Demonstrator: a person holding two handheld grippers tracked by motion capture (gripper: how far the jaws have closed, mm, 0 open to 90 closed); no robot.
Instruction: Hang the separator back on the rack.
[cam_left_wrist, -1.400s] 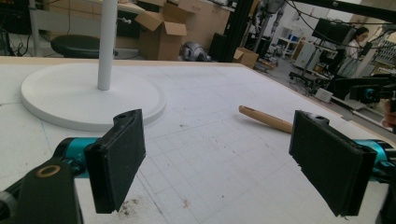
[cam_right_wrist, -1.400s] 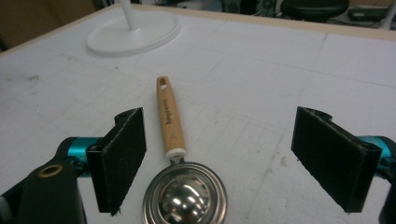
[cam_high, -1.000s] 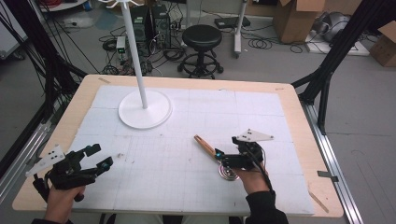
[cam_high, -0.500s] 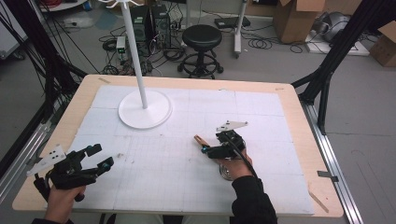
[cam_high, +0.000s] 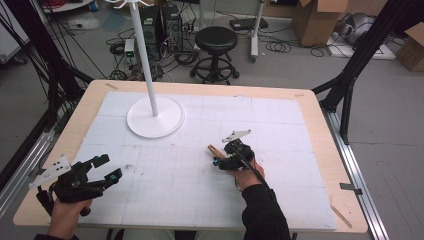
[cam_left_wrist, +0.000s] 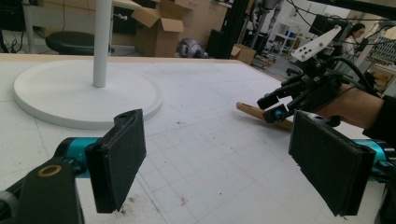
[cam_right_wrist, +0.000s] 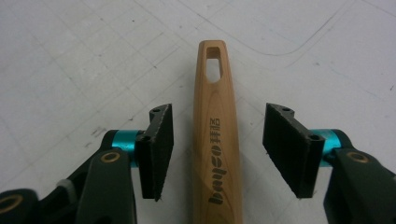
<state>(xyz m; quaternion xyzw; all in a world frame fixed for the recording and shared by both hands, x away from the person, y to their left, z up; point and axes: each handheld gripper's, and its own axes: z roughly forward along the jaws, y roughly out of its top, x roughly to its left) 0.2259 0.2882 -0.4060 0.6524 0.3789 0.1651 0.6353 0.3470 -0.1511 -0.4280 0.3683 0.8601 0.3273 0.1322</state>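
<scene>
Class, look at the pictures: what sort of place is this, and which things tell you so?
Most likely a lab or workshop: the table sits in a black frame, with cables and computer towers on the floor, plus cardboard boxes and a stool.

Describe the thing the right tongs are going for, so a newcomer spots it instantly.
Start at the white stand base on the white tabletop, then look toward the near right. There lies a wooden handle, between the closing right tongs but untouched; its slotted end and dark printed lettering mark it.

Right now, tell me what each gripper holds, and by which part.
Nothing is held. The right gripper straddles the wooden handle, its jaws just closing, pads not yet touching. The left gripper is open on nothing.
</scene>
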